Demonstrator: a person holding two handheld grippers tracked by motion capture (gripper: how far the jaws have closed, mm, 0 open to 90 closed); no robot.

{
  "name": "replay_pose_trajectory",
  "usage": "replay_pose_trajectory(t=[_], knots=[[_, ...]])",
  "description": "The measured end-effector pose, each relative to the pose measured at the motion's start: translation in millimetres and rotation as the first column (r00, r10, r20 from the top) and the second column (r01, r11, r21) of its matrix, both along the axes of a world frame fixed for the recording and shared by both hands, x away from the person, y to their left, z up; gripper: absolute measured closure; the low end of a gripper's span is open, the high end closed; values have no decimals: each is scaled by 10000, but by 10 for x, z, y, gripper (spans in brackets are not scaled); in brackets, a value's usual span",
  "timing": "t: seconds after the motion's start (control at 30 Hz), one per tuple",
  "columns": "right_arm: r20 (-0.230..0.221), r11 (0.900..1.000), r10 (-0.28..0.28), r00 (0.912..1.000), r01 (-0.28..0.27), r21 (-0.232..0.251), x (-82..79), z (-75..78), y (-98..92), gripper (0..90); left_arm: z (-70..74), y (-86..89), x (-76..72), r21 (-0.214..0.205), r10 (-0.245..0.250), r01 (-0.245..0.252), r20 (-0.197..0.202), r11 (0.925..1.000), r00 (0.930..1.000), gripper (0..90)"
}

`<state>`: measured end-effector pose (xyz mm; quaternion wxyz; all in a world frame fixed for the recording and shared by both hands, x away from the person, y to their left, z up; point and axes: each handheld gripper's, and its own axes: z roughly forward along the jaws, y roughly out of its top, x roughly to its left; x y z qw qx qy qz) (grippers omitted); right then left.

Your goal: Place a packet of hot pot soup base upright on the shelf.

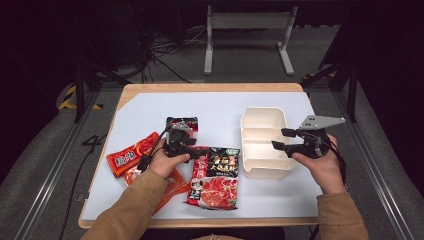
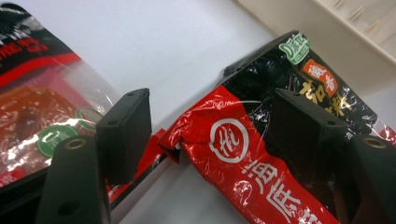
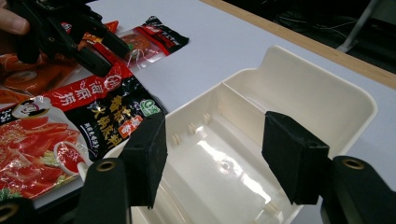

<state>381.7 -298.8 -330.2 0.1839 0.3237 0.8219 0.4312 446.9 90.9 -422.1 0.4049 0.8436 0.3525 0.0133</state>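
High view: white mat on the table [image 1: 150, 102]; left gripper [image 1: 186, 145] sits just left of mat centre, over the top-left corner of the big red-and-black sauce packet [image 1: 216, 176], which lies flat at about 6 o'clock from centre. A smaller black-topped packet [image 1: 182, 121] is at 12 o'clock from that gripper, an orange-red packet [image 1: 134, 154] at its 9 o'clock, and one more clear-fronted red packet under the forearm, partly hidden. Cream divided tray [image 1: 264, 142] at 3 o'clock from centre, both compartments bare. Right gripper [image 1: 286, 139] hangs over the tray's right rim, jaws spread and pointing toward 9 o'clock, nothing in them. Left gripper view: jaws wide apart, straddling the crumpled red top edge of the sauce packet [image 2: 243, 154]; right jaw sits over the packet's black part, left jaw off it over the mat by a clear-fronted packet [image 2: 32, 116]; whether either pad touches I can't tell. Tray wall at 1 o'clock. Right gripper view: jaws wide, either side of the tray's [image 3: 322, 84] near compartment, gripping nothing; sauce packet [image 3: 70, 130] at 9 o'clock, left gripper at 11 o'clock on its far corner.
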Motion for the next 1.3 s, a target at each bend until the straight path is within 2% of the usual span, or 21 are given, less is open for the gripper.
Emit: replay_pose_trajectory(t=[0.13,0.23,0.33,0.43,0.47,0.5,0.53,0.6,0.7,0.83,1.13,1.3], knots=[[5,10000,29,10000,-29,-7,-2,0,7,402,-28,-21,-1,276,-126,131,-201,9995,9997,304],[2,10000,40,10000,-40,-10,-2,-1,8,402,-45,-35,-1,306,-198,211,-429,9993,9989,306],[-20,10000,39,10000,-39,-12,-1,-2,10,401,-64,-48,1,491,-280,302,-446,9983,9986,312],[-35,10000,54,10000,-54,-8,0,-3,13,400,-98,-49,8,791,-245,295,-634,9964,9977,373],[-48,10000,59,10000,-59,-3,1,-5,15,399,-118,-47,24,745,-289,358,-919,9966,9953,423],[-48,10000,59,10000,-59,-3,1,-5,15,399,-118,-47,24,745,-289,358,-919,9966,9953,479],[-47,10000,64,10000,-64,-4,4,-9,19,399,-158,-39,48,520,-248,326,-1452,9981,9891,502],[-52,10000,82,10000,-82,-11,5,-11,23,399,-156,-37,53,577,-260,344,-1403,9977,9898,517],[-49,10000,98,9999,-98,-11,5,-11,29,399,-148,-45,44,698,-320,419,-1369,9967,9901,601],[-75,9999,105,9999,-105,-14,12,-17,33,399,-141,-40,43,651,-254,348,-1396,9973,9899,732],[-152,9999,112,9998,-112,2,20,-31,30,402,-92,-51,41,568,58,40,-1705,9984,9853,816],[-109,9999,61,9999,-60,109,12,-18,4,410,-31,-29,24,311,138,-85,-1745,9995,9846,843]])
